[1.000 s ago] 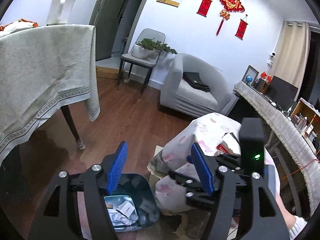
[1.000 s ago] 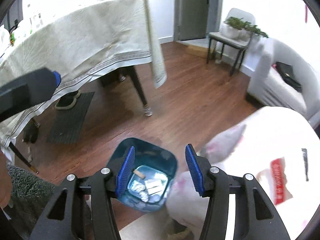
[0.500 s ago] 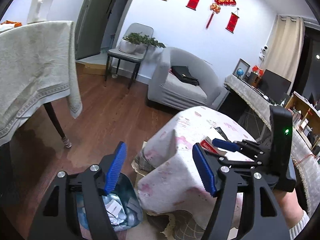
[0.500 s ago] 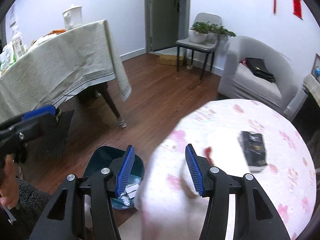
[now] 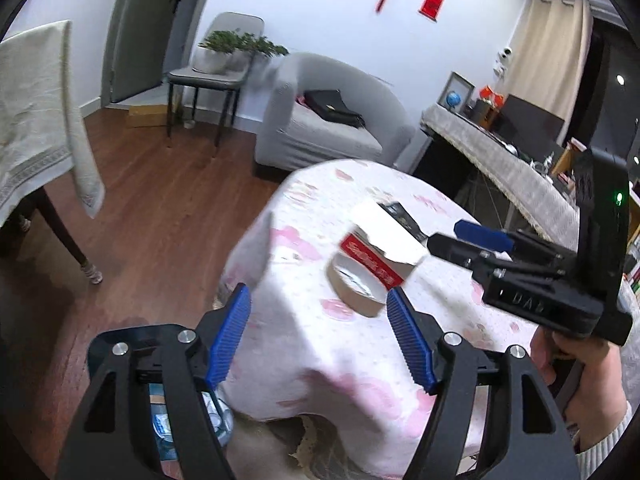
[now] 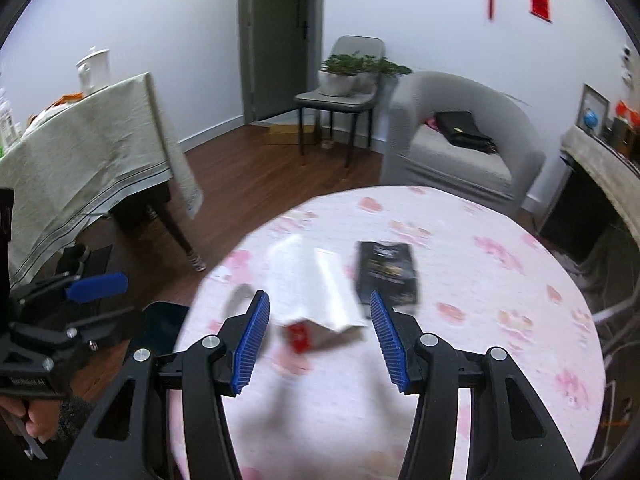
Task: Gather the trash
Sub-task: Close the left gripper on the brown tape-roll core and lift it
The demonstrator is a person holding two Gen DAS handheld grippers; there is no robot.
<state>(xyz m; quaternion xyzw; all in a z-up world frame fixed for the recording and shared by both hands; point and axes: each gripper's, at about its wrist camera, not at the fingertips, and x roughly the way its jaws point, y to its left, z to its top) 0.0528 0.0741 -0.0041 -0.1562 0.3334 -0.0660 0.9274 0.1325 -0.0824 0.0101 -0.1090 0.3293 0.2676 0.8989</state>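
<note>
A white and red carton [image 6: 320, 300] lies on the round table [image 6: 460, 360] with the pink flowered cloth, next to a black packet [image 6: 386, 272]. My right gripper [image 6: 318, 340] is open and empty just above the carton. In the left wrist view the carton [image 5: 380, 244] rests by a tape roll [image 5: 352, 288]. My left gripper [image 5: 320, 336] is open and empty at the table's near edge. A dark blue bin [image 5: 160, 412] with scraps stands on the floor at lower left, partly hidden by my left gripper; the right wrist view also shows the bin [image 6: 164, 328].
A large table with a beige cloth [image 6: 88, 160] stands at the left. A grey armchair [image 6: 460, 144] with a black bag and a chair with plants [image 6: 340, 92] stand at the back. A long covered sideboard [image 5: 500, 168] runs along the right.
Both grippers have swung up and right from over the bin to the round table. The carton, packet and tape roll have come into close view. Both stay open.
</note>
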